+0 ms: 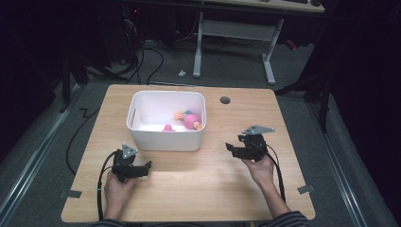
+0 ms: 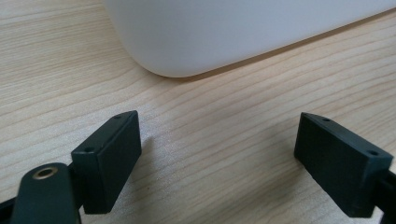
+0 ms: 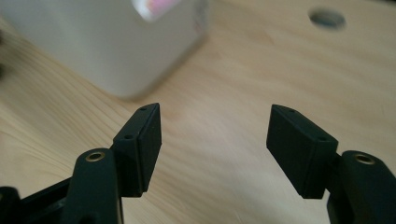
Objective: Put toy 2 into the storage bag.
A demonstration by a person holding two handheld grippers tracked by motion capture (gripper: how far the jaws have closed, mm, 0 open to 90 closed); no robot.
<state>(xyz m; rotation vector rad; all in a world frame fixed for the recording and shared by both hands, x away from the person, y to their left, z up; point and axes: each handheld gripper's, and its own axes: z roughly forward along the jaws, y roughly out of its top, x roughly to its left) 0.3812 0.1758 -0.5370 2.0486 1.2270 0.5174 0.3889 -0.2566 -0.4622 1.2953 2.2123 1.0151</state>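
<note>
A white plastic bin (image 1: 165, 140) stands on the wooden table (image 1: 198, 189), left of the middle. Inside it lie a pink and orange toy (image 1: 191, 121) and a smaller pink piece (image 1: 167, 128). My left gripper (image 1: 147, 166) rests low over the table in front of the bin's left corner, held in a hand. In the left gripper view its jaws (image 2: 219, 149) stand wide apart over bare wood, with the bin's rounded corner (image 2: 224, 32) just ahead. My right gripper (image 1: 230, 149) sits to the right of the bin; its jaws (image 3: 215, 135) are apart with nothing between them, and the bin (image 3: 102, 51) is blurred beyond.
A round cable hole (image 1: 225, 100) sits in the tabletop behind and right of the bin, also seen as the hole (image 3: 327, 18) in the right gripper view. Cables trail from both grippers toward the near edge. A desk frame and floor cables lie beyond the table.
</note>
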